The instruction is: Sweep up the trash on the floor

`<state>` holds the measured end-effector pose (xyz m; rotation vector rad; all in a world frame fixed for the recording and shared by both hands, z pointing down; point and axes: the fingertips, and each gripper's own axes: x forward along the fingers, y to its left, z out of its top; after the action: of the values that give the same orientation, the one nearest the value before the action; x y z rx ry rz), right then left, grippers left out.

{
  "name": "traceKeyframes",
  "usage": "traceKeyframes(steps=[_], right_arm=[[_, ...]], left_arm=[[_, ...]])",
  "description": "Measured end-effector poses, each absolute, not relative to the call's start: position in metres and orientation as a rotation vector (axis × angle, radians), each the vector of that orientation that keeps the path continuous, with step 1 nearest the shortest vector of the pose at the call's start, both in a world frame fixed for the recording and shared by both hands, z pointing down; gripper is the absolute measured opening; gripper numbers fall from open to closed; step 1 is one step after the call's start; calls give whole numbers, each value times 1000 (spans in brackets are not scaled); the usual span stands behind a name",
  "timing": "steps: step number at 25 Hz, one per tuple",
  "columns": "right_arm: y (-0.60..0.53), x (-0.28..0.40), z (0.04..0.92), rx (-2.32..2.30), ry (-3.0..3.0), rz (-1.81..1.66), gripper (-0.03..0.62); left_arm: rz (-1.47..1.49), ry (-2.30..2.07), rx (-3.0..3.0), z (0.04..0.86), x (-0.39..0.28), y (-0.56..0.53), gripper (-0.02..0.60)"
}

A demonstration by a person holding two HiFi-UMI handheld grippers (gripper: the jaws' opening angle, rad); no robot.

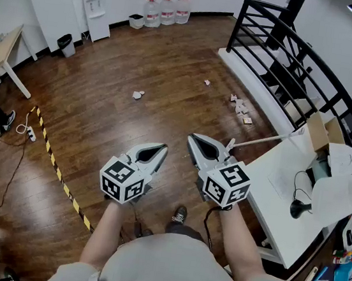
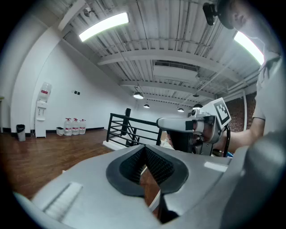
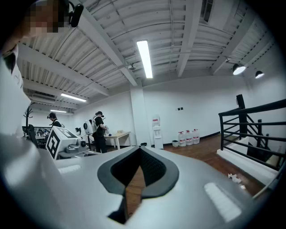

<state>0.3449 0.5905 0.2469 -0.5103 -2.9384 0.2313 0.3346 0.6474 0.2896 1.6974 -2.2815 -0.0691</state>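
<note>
Low in the middle of the head view, you hold the grey left gripper [image 1: 156, 150] and the grey right gripper [image 1: 195, 140] side by side, slightly apart, over the brown wooden plank floor [image 1: 105, 95]. Both are clenched on nothing: in each gripper view the ribbed black pads [image 2: 157, 164] meet at their tips. The trash, white crumpled paper scraps, lies well ahead of you in the upper half of the frame: one scrap [image 1: 138, 95] left of centre, a smaller one [image 1: 207, 81] up to its right, and a cluster [image 1: 241, 107] near the white ledge [image 1: 259, 93] under the black metal railing [image 1: 285, 45]. At right, a white table [image 1: 273, 181] stands just beside your right gripper.
</note>
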Motion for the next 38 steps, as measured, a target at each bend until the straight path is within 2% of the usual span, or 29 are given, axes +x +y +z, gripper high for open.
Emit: traceKeyframes(steps=[11,24,38], right_arm=[[509,300,257,-532,-2938,263,0],[408,276,258,-315,-3001,349,0],[282,142,297,133,-2923,352,0]], left_arm=[[-59,-2299,1667,295,280,568,5],[27,-2182,1830,292,249,468,3],[-4,-1832,2156,320,105,321,3]])
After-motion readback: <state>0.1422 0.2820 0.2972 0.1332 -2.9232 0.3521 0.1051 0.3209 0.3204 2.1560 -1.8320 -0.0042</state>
